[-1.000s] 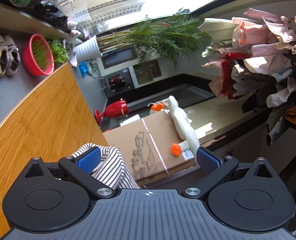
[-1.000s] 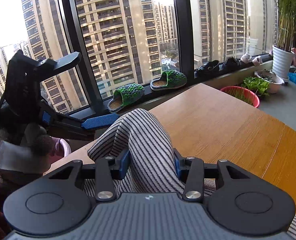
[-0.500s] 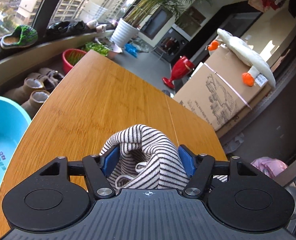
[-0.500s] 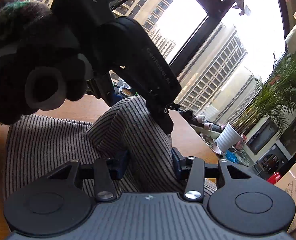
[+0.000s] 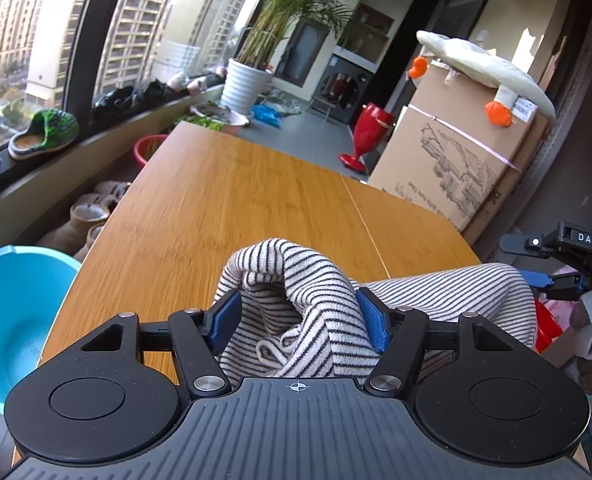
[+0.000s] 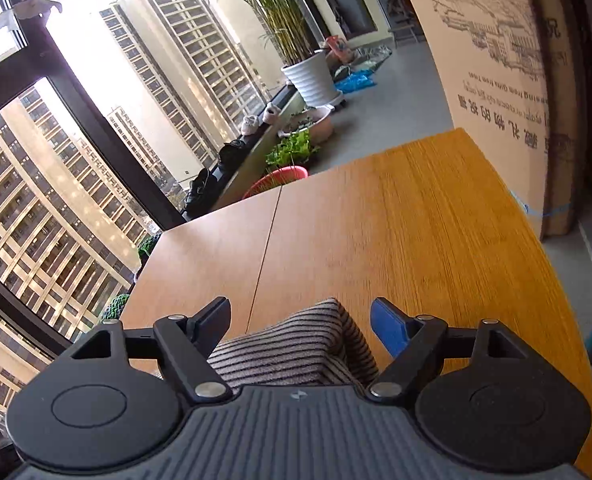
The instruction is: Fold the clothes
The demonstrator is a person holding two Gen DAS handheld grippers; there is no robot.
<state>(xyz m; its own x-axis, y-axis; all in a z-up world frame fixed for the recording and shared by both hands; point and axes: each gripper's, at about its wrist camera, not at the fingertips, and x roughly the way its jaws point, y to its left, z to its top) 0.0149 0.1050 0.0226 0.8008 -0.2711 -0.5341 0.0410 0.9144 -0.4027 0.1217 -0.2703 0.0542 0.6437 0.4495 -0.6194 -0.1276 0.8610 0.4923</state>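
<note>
1. Striped garment (image 5: 296, 300) lay on the wooden table (image 5: 256, 192), one bunched end pinched between the left gripper's (image 5: 297, 316) narrowed jaws.
2. Right gripper (image 6: 299, 320) stood with jaws wide, the cloth's folded corner (image 6: 296, 344) between them but touching neither.
3. Judged: the garment's length ran sideways between both grippers.

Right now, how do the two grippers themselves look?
Both look alike. The left gripper and the right gripper each have a black ribbed body, two round black discs, black link arms with silver screws, and blue finger pads. A small white crosshair mark sits at the centre.
</note>
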